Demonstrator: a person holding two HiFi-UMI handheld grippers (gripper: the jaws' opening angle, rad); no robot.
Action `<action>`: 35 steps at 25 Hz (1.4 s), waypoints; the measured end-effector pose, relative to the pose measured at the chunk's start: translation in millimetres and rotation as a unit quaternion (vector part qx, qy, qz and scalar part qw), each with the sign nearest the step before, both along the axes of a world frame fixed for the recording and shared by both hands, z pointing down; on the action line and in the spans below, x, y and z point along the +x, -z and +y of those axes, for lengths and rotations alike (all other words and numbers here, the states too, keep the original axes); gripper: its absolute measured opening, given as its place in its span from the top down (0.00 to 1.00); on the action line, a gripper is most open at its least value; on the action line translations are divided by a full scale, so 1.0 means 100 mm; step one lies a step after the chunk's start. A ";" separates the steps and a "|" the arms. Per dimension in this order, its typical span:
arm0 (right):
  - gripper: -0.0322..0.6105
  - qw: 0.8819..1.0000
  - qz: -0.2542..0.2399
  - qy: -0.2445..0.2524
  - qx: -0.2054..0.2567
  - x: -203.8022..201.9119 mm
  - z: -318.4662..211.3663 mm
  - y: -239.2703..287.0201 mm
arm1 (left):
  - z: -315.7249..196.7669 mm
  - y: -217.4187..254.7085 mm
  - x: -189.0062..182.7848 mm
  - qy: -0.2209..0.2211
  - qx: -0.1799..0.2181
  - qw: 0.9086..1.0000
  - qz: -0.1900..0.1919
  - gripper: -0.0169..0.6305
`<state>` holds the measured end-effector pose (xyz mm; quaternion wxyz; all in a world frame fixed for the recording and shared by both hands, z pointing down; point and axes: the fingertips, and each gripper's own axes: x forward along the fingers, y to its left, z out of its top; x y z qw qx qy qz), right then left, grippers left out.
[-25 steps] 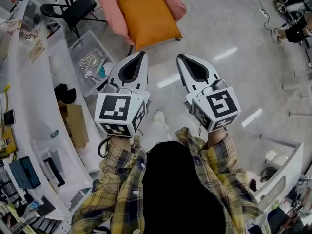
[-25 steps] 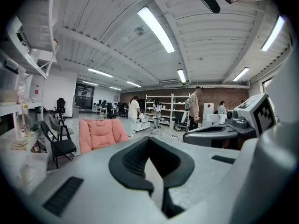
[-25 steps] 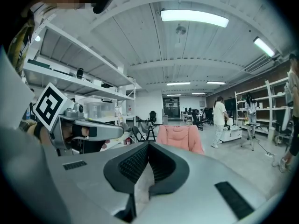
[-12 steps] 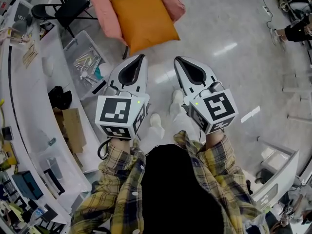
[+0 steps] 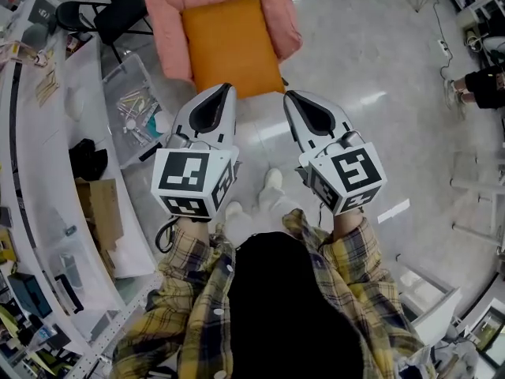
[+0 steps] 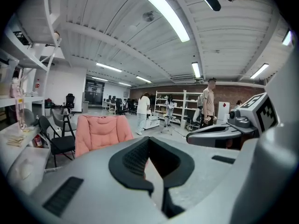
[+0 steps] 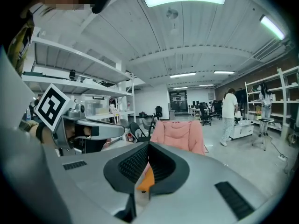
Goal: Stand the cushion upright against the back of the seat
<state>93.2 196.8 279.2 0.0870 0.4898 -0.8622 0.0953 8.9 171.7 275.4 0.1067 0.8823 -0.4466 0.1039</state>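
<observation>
An orange cushion (image 5: 230, 44) lies flat on the seat of a pink padded chair (image 5: 162, 30) at the top of the head view. The chair's pink back (image 6: 100, 132) stands upright in the left gripper view and shows again as the pink back (image 7: 178, 134) in the right gripper view, where a sliver of the orange cushion (image 7: 146, 181) peeks between the jaws. My left gripper (image 5: 227, 88) is shut and empty, its tip just short of the cushion's near left corner. My right gripper (image 5: 289, 95) is shut and empty too, near the cushion's near right corner.
A clear plastic bin (image 5: 134, 105) with tools sits on the floor left of the chair, beside a black folding chair (image 5: 102, 18). A long white workbench (image 5: 47, 156) runs down the left. People (image 6: 209, 101) stand by shelving far behind the chair.
Both grippers have moved forward toward the chair, still shut. The cushion and chair now sit closer to the gripper tips, and the person's feet have stepped forward.
</observation>
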 end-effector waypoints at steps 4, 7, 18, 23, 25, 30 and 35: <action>0.92 1.000 0.002 0.018 0.007 0.23 -0.20 0.05 | -0.19 0.04 0.14 0.024 0.006 1.000 0.000 0.97; 0.92 0.999 0.002 0.031 0.012 0.36 -0.34 0.07 | -0.28 0.07 0.18 0.046 0.010 0.999 -0.002 0.97; 0.92 0.997 -0.004 0.080 -0.010 0.13 -0.78 -0.10 | -0.57 -0.10 -0.14 0.106 -0.013 0.994 -0.006 0.97; 0.92 0.996 -0.004 0.082 -0.016 -0.09 -1.15 -0.17 | -0.93 -0.18 -0.38 0.112 -0.018 0.994 -0.003 0.97; 0.92 0.996 0.000 0.082 -0.018 -0.19 -1.34 -0.17 | -1.14 -0.18 -0.47 0.109 -0.020 0.994 -0.001 0.97; 0.92 0.997 0.009 0.074 -0.019 -0.43 -1.90 -0.17 | -1.69 -0.20 -0.65 0.090 -0.023 0.996 0.000 0.97; 0.92 0.998 0.016 0.050 -0.025 -0.55 -2.42 -0.17 | -2.24 -0.22 -0.75 0.062 -0.028 0.998 0.002 0.97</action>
